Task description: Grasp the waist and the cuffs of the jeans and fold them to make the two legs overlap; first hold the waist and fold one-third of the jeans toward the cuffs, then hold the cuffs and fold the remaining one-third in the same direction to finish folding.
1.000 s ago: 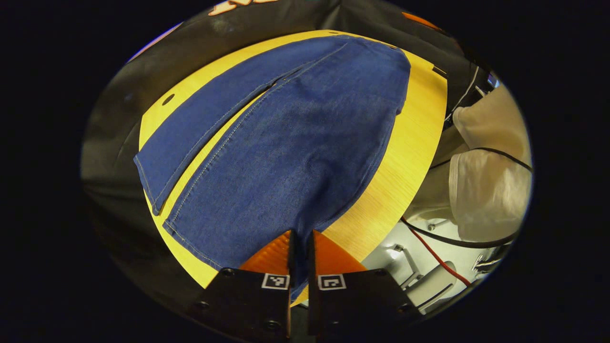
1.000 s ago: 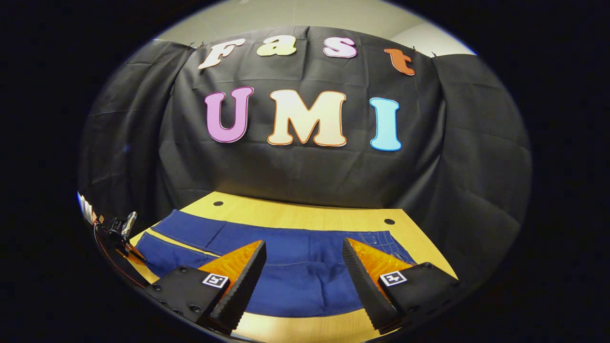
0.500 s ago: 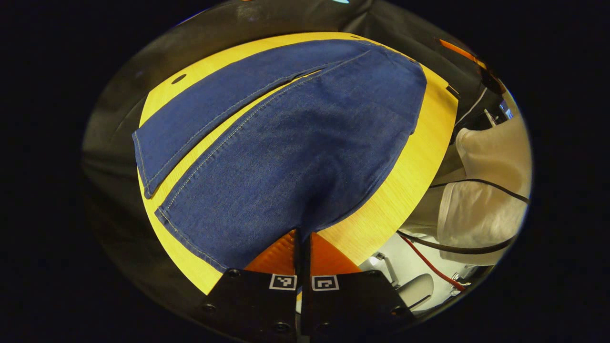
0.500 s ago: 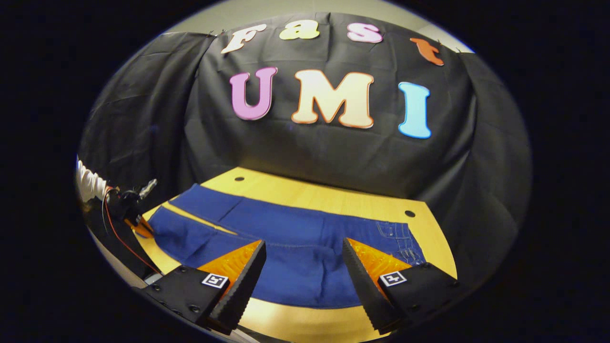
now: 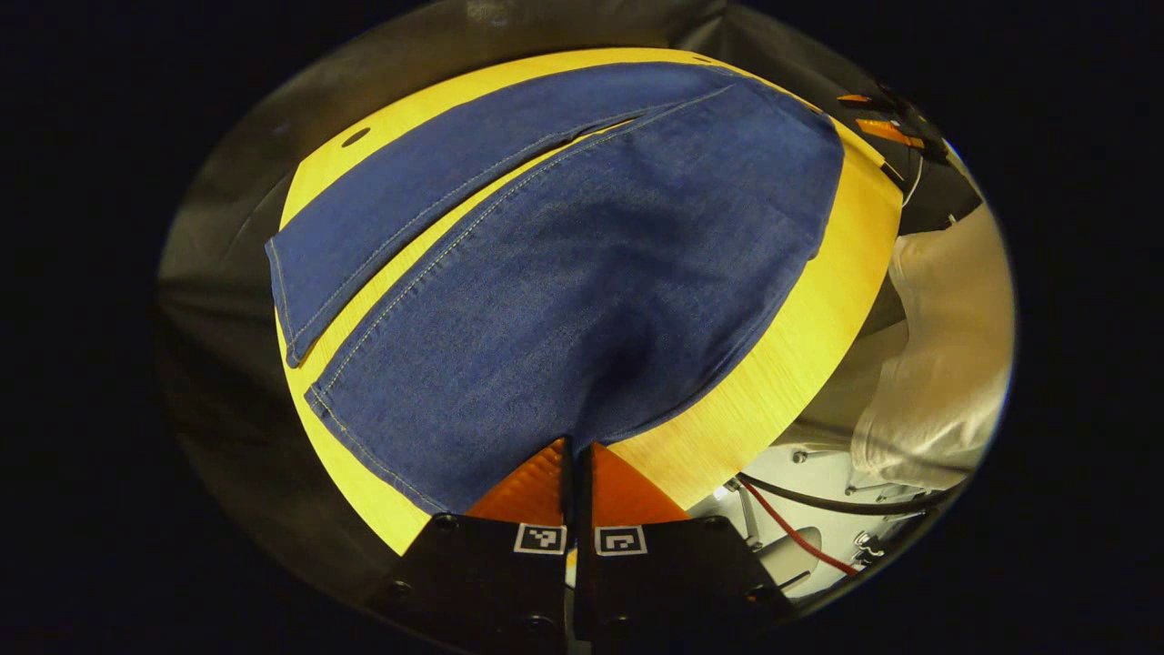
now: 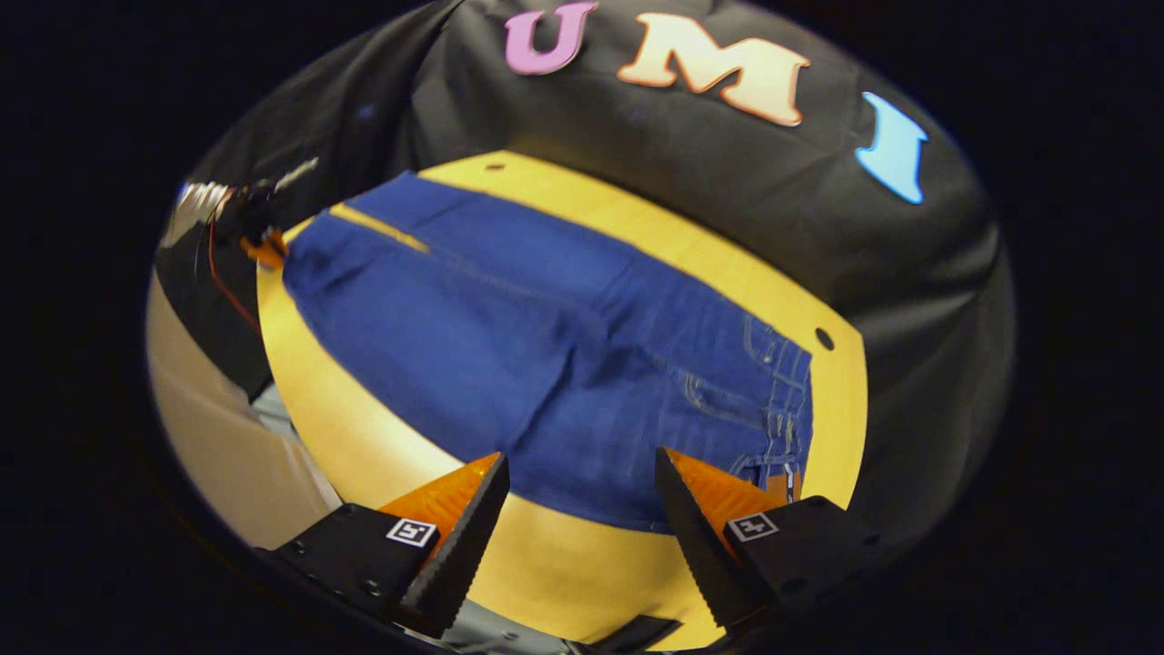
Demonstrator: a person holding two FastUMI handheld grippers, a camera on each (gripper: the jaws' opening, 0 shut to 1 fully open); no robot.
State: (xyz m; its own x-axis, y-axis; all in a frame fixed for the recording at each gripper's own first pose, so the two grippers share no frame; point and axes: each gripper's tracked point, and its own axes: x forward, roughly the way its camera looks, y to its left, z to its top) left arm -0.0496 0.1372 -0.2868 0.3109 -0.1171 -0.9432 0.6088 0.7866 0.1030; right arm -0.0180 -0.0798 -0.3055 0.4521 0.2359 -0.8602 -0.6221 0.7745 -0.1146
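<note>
Left gripper [image 5: 576, 448] seemingly pinching jeans [image 5: 564, 264] cuff.

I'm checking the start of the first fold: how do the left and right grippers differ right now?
The left gripper is shut, its fingers pinching the near leg's cuff corner of the jeans; the right gripper is open and holds nothing. The left touches the cloth; the right hangs over the table's front edge near the waist. Both point at the jeans.

Yellow wooden table [image 6: 564, 564], black cloth wall [image 6: 691, 173]
</note>
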